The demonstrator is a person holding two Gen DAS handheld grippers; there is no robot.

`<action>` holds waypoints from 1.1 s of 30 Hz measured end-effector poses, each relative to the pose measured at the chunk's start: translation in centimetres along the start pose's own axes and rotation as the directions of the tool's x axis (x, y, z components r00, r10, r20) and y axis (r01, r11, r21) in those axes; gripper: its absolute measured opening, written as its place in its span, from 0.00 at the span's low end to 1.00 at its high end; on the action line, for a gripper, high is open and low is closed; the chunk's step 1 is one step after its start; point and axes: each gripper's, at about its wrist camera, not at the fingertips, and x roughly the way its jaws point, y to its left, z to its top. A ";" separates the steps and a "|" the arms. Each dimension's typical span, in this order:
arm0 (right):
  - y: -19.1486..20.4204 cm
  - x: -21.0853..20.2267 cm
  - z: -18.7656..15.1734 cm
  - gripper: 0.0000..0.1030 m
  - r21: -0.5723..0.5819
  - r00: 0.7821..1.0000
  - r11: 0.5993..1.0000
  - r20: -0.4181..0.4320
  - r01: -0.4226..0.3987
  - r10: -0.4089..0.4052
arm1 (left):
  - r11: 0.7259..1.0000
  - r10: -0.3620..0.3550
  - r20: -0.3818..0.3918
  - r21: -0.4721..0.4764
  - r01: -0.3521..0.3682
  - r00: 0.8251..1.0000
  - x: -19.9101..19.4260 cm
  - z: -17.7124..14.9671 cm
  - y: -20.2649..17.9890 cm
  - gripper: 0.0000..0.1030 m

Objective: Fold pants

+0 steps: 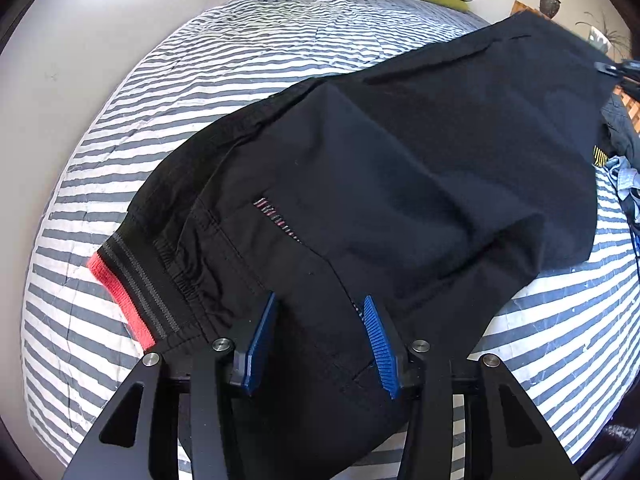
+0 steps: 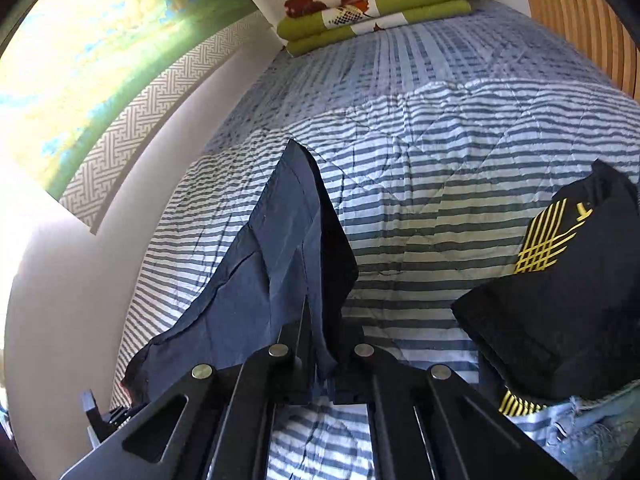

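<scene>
Black pants [image 1: 440,160] lie stretched across the striped bed, waistband with a red and grey band [image 1: 128,284] at the near left. My left gripper [image 1: 320,300] is open at the waist end, its blue pads [image 1: 378,340] spread apart with the black cloth lying between them. In the right wrist view the pants' leg end [image 2: 272,260] rises as a dark sheet off the bed, and my right gripper [image 2: 326,336] is shut on its edge. That right gripper [image 1: 612,68] also shows at the far right of the left wrist view, holding the far hem.
Striped quilt [image 2: 440,140] covers the bed. Folded green patterned blankets [image 2: 376,4] sit at its far end. A folded black garment with yellow lines [image 2: 560,300] rests on light denim [image 2: 580,436] at the right. A wall runs along the left, slatted wood [image 2: 580,20] at the back right.
</scene>
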 end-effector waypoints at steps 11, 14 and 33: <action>-4.9 -5.9 -5.9 0.03 0.176 0.998 0.982 0.000 0.064 -0.065 | 0.998 0.047 0.067 -0.056 -0.043 0.997 -5.9 -2.5 2.3 0.48; -8.0 -7.4 -11.0 0.03 0.224 0.992 0.967 -0.056 0.120 -0.110 | 0.996 0.040 0.080 -0.084 -0.033 0.996 -6.9 -3.0 2.8 0.48; -7.8 -11.9 -19.1 0.36 -0.129 0.893 0.885 0.011 0.447 -0.450 | 0.926 -0.178 0.040 0.344 0.154 0.983 -6.9 -0.8 -22.1 0.49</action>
